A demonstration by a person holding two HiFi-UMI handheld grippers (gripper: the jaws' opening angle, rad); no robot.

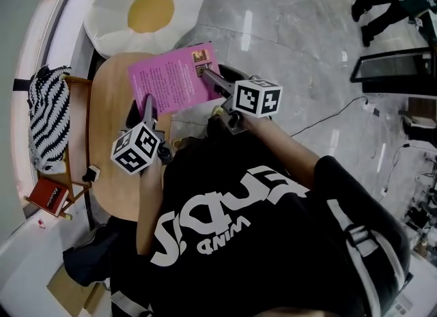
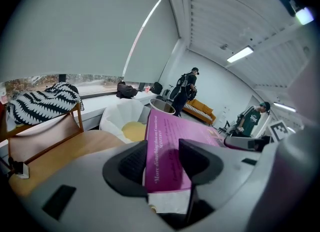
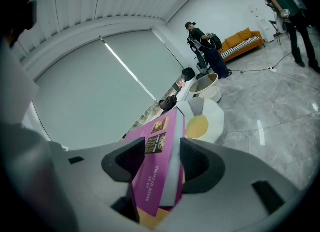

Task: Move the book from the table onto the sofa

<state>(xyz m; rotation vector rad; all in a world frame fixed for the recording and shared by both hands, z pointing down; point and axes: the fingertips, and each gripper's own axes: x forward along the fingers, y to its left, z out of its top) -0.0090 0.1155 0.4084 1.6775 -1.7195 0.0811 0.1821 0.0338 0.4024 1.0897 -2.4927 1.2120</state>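
Between the two pairs of tongs, a thin magenta paperback book (image 1: 174, 78) is held over the round pale wooden desk (image 1: 109, 114). The left tongs (image 1: 148, 109) clamp one edge, and the right tongs (image 1: 207, 72) clamp the opposite corner. A white-and-yellow egg-shaped cushion (image 1: 147, 8) lies beyond both.

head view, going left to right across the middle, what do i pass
striped cloth → pink book → dark screen

Egg-shaped cushion (image 1: 147, 9) — striped blanket (image 1: 48, 114)
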